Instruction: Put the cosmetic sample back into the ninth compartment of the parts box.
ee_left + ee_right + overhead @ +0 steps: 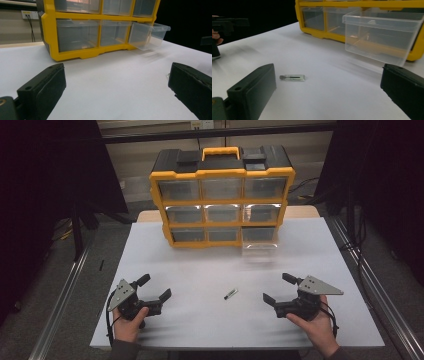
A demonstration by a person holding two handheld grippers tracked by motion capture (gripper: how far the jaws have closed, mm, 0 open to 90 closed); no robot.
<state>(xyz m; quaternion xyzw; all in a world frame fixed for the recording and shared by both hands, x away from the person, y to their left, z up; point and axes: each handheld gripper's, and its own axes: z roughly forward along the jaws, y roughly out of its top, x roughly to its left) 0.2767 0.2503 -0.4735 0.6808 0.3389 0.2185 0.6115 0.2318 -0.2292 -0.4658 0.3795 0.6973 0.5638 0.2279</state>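
A yellow and black drawer cabinet [222, 197] stands at the back of the white table [200, 270]. Its bottom right clear drawer [259, 246] is pulled out, and it also shows in the left gripper view [150, 35] and the right gripper view [384, 37]. A small clear tube with a dark tip [230, 293] lies on the table between the grippers, seen close in the right gripper view [292, 77]. My left gripper [154, 287] is open at the front left, empty. My right gripper [278, 287] is open at the front right, empty, a little to the right of the tube.
The cabinet has a yellow carry handle [220, 153] on top and three rows of clear drawers. Metal rails [60, 305] run along both sides of the table. Dark curtains hang left and right. The other hand and its gripper [222, 27] show far left in the right gripper view.
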